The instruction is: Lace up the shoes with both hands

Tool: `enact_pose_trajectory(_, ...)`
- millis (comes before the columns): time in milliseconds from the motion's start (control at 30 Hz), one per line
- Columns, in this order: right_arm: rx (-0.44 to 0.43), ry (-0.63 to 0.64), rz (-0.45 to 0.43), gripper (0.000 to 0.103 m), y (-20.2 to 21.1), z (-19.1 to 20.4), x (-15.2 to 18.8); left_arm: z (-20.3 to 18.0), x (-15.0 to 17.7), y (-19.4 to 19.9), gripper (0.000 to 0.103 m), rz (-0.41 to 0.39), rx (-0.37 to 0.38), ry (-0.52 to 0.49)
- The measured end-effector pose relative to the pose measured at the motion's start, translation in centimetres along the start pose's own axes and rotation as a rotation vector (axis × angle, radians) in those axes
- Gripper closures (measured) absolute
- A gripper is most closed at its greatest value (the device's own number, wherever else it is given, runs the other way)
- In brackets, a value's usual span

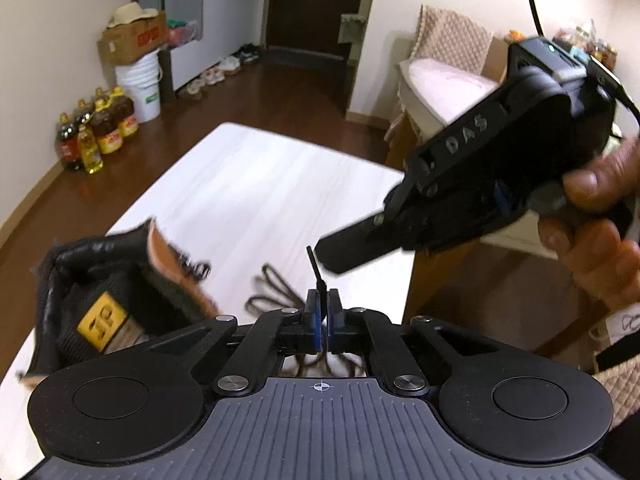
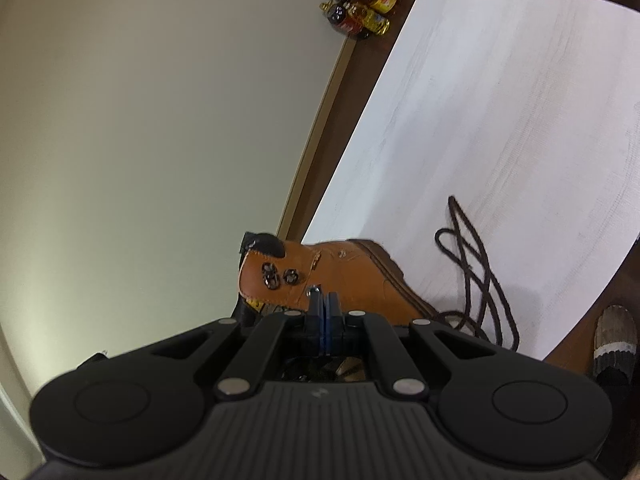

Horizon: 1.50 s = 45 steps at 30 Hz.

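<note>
The tan boot (image 2: 340,276) stands at the near left edge of the white table (image 1: 256,176), its open collar turned toward the left wrist camera. The dark lace (image 2: 476,276) lies in loose loops on the table just right of the boot, apparently running on under the grippers.

The step in hand looks like threading: the left gripper (image 1: 321,304), just right of the boot's collar, has its fingers pressed together on the stiff black tip of the lace (image 1: 316,272), which sticks up between and above them. No earlier eyelets can be seen laced from here, so the task seems to be near its start.

The right gripper (image 1: 340,250) hangs above the table, up and to the right of the boot, its fingers angled down toward the lace tip without touching it. In the right wrist view those fingers (image 2: 316,312) stand nearly together with only a thin slit between the blue pads, and nothing shows between them.

The next move probably calls for carrying the pinched tip to one of the metal eyelets (image 2: 290,276) on the boot's flap and aiming it square through the hole, with the right gripper steadying the flap or catching the tip on the far side.
</note>
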State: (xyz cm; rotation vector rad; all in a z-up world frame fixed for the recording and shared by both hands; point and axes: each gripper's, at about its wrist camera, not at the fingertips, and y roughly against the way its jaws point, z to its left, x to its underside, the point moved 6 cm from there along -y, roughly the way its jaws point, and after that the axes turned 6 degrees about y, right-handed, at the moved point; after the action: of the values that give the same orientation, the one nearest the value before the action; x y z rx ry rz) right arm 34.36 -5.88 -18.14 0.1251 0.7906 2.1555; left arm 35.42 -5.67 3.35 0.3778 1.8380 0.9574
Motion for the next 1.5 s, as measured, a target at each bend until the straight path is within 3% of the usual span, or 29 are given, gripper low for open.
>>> enact_pose_trajectory(67,0.029,0.016,0.002,0.088,0.1,-0.1,0.0,0.7,0.7,1.3,0.101,0.024,-0.016,0.007)
enact_pose_trajectory(200,0.158,0.177,0.014,0.086,-0.7,0.2,0.4,2.5,2.5,6.2,0.101,0.088,-0.055,0.026)
enact_pose_trajectory(267,0.244,0.358,0.063,0.084,-2.3,1.4,2.0,3.9,3.2,8.8,0.101,0.131,-0.096,0.027)
enact_pose_trajectory(400,0.292,0.601,0.123,0.079,-5.0,3.5,4.8,5.6,3.6,10.3,0.101,0.171,-0.190,0.000)
enact_pose_trajectory(467,0.342,0.779,0.149,0.079,-7.3,4.9,7.2,6.0,3.6,10.1,0.101,0.176,-0.203,0.005)
enact_pose_trajectory(567,0.424,0.897,0.133,0.079,-8.8,5.5,8.7,5.6,3.2,9.6,0.101,0.153,-0.192,0.005)
enact_pose_trajectory(667,0.472,0.914,0.128,0.079,-9.6,5.2,9.2,4.9,3.5,8.9,0.101,0.133,-0.174,-0.003)
enact_pose_trajectory(800,0.542,0.987,0.111,0.082,-10.0,4.7,9.6,3.7,3.6,7.3,0.101,0.135,-0.181,-0.087)
enact_pose_trajectory(900,0.512,0.978,0.102,0.084,-9.3,4.3,9.3,2.4,3.3,4.9,0.101,0.163,-0.171,-0.201)
enact_pose_trajectory(1000,0.479,0.917,0.095,0.084,-8.6,3.5,8.5,1.9,2.9,3.0,0.101,0.194,-0.158,-0.252)
enact_pose_trajectory(1200,0.410,0.788,0.075,0.083,-7.1,1.8,7.4,2.2,2.8,-0.4,0.100,0.264,-0.135,-0.291)
enact_pose_trajectory(1500,0.369,0.782,0.071,0.082,-6.1,1.2,7.3,2.3,2.9,-2.9,0.100,0.347,-0.084,-0.353)
